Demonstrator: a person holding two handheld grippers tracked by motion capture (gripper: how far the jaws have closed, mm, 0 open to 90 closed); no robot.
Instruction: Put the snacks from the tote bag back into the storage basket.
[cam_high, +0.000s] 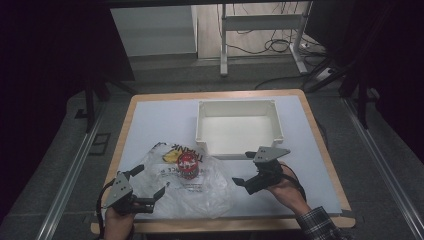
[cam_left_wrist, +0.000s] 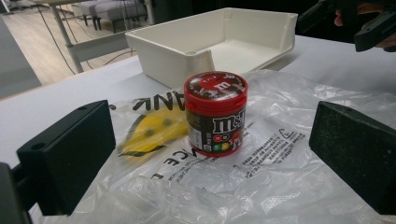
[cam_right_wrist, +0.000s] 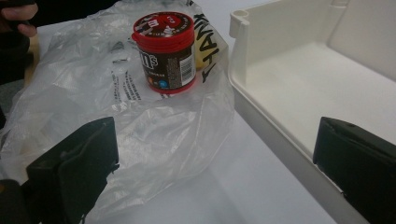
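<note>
A red-lidded M&M's can (cam_high: 188, 166) (cam_left_wrist: 215, 119) (cam_right_wrist: 166, 51) stands upright on a crumpled clear plastic bag (cam_high: 200, 192) (cam_left_wrist: 285, 158) (cam_right_wrist: 140, 121) printed with black letters and a yellow face. My left gripper (cam_high: 149, 181) (cam_left_wrist: 210, 144) is open at the bag's near left edge, jaws wide and aimed at the can, holding nothing. To the right of the bag my right gripper (cam_high: 244, 168) (cam_right_wrist: 215, 154) is open, one jaw over the bag's edge and the other near the white bin (cam_high: 237, 150) (cam_left_wrist: 168, 51) (cam_right_wrist: 261, 116).
The empty white bin sits behind the bag at the table's centre. A white mat (cam_high: 150, 120) covers the wooden table. A metal desk frame and cables (cam_high: 270, 45) stand on the floor beyond.
</note>
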